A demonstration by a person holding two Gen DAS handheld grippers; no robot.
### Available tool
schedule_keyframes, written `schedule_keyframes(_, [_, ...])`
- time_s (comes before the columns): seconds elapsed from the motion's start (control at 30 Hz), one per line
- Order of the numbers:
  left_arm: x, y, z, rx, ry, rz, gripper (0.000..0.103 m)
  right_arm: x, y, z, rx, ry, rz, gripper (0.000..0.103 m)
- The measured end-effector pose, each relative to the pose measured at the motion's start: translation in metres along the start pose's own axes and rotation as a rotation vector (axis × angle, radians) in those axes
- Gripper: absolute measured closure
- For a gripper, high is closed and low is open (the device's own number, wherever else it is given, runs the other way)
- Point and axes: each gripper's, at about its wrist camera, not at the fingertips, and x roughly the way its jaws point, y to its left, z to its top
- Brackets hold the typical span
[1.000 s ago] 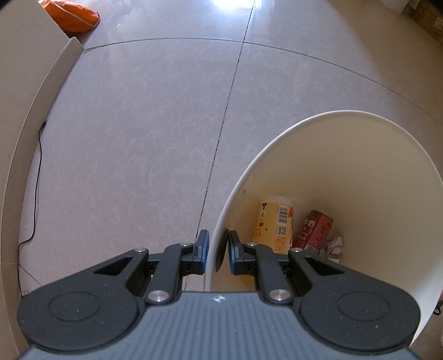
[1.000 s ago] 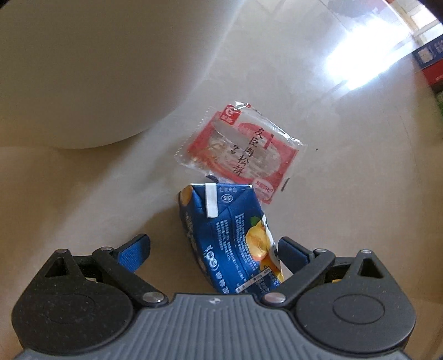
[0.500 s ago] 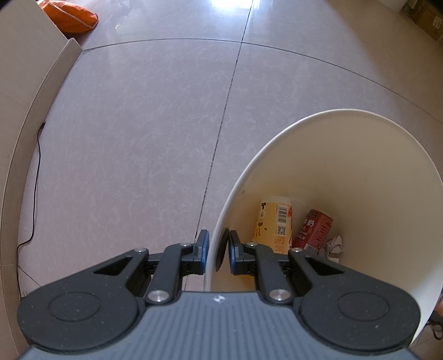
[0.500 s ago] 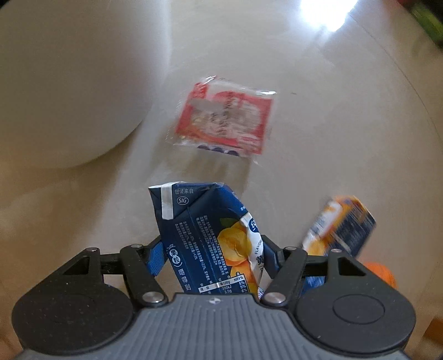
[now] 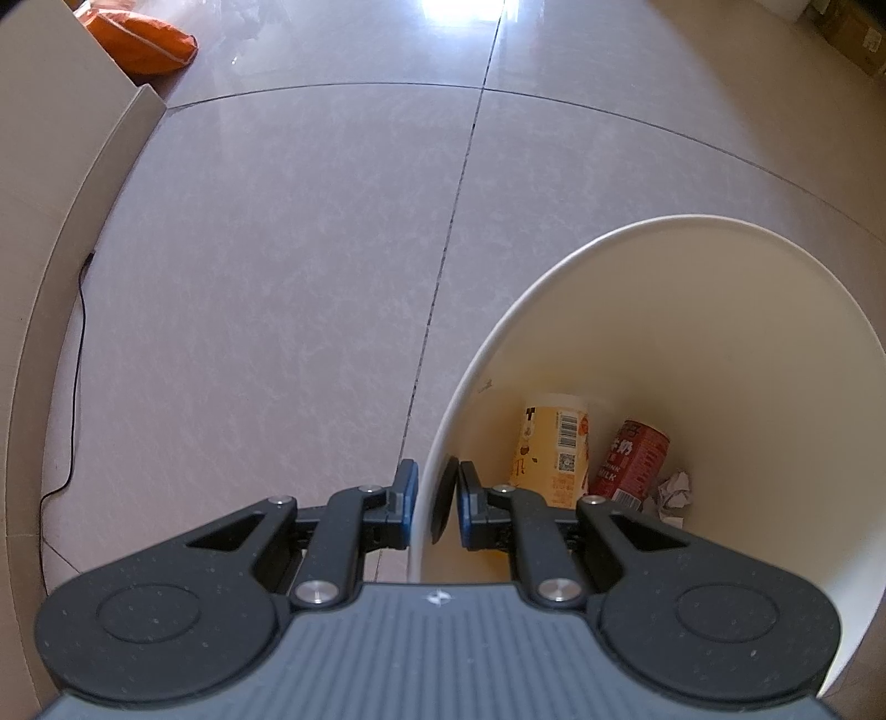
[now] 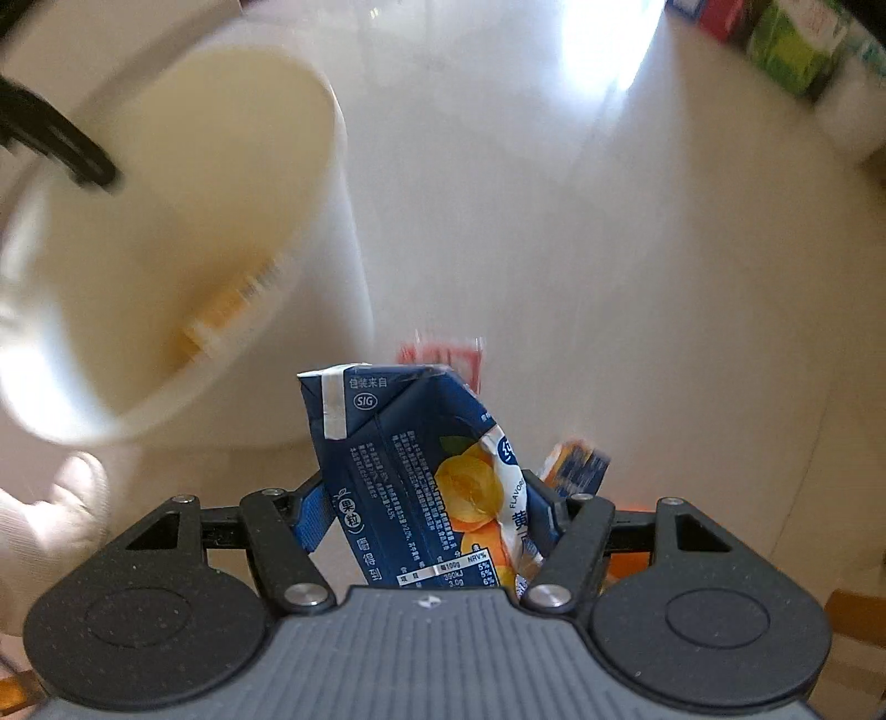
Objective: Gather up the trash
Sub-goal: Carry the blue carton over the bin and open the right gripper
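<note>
Dark blue carton point(image 6: 426, 476), printed with yellow fruit, is clamped between the two fingers of the right gripper point(image 6: 429, 509), one blue pad pressed on each side. Its long axis runs from the gripper body out toward 12 o'clock, leaning slightly to 11, with the folded, taped top end pointing away from the camera; it is held above the pale tiled floor point(image 6: 609, 277).

The cream bin point(image 6: 166, 232) fills the 10 o'clock part of the right wrist view, its mouth turned toward the camera and blurred. On the floor behind the carton lies a red wrapper point(image 6: 440, 354) at 12 o'clock, and an orange-and-blue pack point(image 6: 576, 462) sits near 2 o'clock. Both are too blurred to read.

The left gripper point(image 5: 434, 498) is closed on the bin's rim point(image 5: 470, 387), one finger outside the wall and one inside. In the left wrist view the bin opens toward 2 o'clock, and at its bottom stand a yellow cup point(image 5: 554, 448) with a barcode, a red can point(image 5: 634, 457) just beside it, and a crumpled white paper point(image 5: 673, 493) at the can's right. An orange bag point(image 5: 144, 41) lies on the floor at 11 o'clock, well apart.
</note>
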Motion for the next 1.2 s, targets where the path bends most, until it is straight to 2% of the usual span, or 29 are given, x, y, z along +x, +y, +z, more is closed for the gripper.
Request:
schedule_keyframes(0.13, [-0.001,0.002,0.0,-0.006,0.001,-0.003,0.09,-0.058,0.025,0.025,-0.044,-0.101,0.019,0.031])
schedule_keyframes(0.23, [-0.001,0.002,0.001,-0.012,0.003,-0.001,0.09,-0.079,0.05,0.048,-0.072,-0.149,0.063,0.031])
schedule_keyframes(0.37, [-0.001,0.0,0.0,-0.005,-0.003,0.003,0.09,-0.074,0.088,0.069,-0.124,-0.15,0.099,0.03])
schedule_keyframes(0.5, [-0.001,0.002,0.0,-0.005,-0.003,-0.007,0.09,-0.064,0.111,0.074,-0.122,-0.133,0.09,0.014])
schedule_keyframes(0.77, [-0.002,0.009,0.0,-0.012,-0.006,-0.038,0.091,-0.092,0.088,0.077,0.015,-0.142,0.03,0.01])
schedule_keyframes(0.97, [-0.004,0.004,-0.004,0.059,-0.031,-0.019,0.092,-0.104,0.076,0.085,0.155,-0.13,0.0,0.008])
schedule_keyframes(1.2, [-0.004,0.005,-0.008,0.064,-0.035,-0.047,0.093,-0.111,0.069,0.09,0.243,-0.106,-0.078,0.008])
